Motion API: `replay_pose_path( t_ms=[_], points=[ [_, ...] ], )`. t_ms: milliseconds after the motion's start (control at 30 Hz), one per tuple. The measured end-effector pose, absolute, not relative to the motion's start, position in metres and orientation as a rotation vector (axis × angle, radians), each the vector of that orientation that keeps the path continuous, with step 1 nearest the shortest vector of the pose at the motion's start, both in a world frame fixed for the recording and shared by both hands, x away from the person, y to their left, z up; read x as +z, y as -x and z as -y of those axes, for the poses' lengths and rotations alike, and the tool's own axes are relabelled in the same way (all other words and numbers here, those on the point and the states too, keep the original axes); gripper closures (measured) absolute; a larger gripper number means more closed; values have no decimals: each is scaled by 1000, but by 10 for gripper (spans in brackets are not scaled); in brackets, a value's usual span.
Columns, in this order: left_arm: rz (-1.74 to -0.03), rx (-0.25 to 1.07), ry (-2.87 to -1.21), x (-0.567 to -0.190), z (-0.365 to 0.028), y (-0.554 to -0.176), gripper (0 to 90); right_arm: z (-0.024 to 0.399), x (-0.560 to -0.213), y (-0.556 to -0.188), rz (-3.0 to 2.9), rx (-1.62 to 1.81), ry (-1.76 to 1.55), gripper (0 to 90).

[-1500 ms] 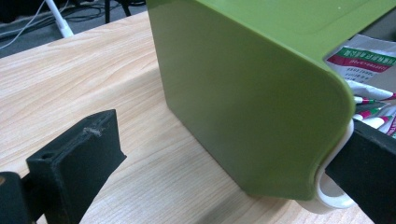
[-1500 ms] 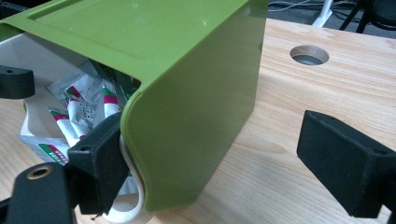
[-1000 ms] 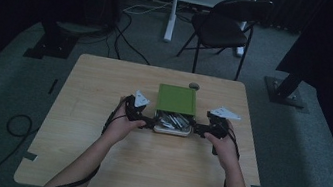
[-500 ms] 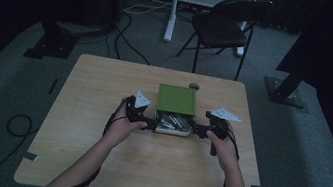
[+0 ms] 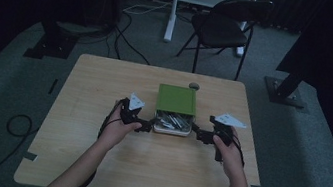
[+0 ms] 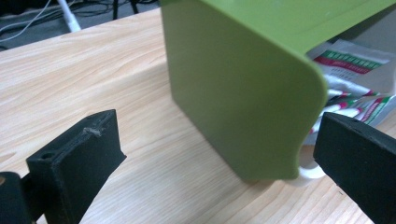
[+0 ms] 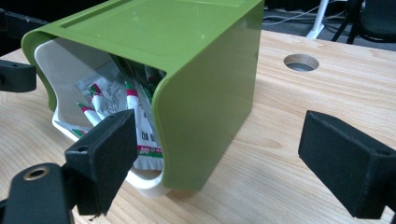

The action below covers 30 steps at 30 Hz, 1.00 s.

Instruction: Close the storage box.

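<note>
Flanking a green box [image 5: 177, 101] of sachets [image 7: 140, 116], the left tool [image 5: 146, 126] and right tool [image 5: 201, 135] are held wide open, gripping nothing; uneven closing could tip it, spilling sachets onto the tabletop [image 5: 104, 89].

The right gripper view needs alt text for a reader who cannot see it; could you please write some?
A glossy green plastic box lies on its side on a light wooden table, its white inner tray stuffed with small printed sachets. The right gripper stands open, one black jaw before the box's mouth and the other off to its side. A round hole sits in the tabletop behind.
</note>
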State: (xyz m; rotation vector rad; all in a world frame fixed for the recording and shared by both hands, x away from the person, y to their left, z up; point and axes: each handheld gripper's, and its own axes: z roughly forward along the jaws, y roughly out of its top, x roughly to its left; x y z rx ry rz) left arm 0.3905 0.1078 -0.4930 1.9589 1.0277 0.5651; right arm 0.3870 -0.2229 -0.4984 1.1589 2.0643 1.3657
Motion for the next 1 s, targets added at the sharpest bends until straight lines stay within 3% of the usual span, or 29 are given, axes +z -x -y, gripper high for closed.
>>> replay_pose_path(
  t_ms=[1000],
  points=[
    [-1092, 529, -1927, -500, -142, -363, 15, 250, -517, -351, -2066, 1263, -1198, 116]
  ],
)
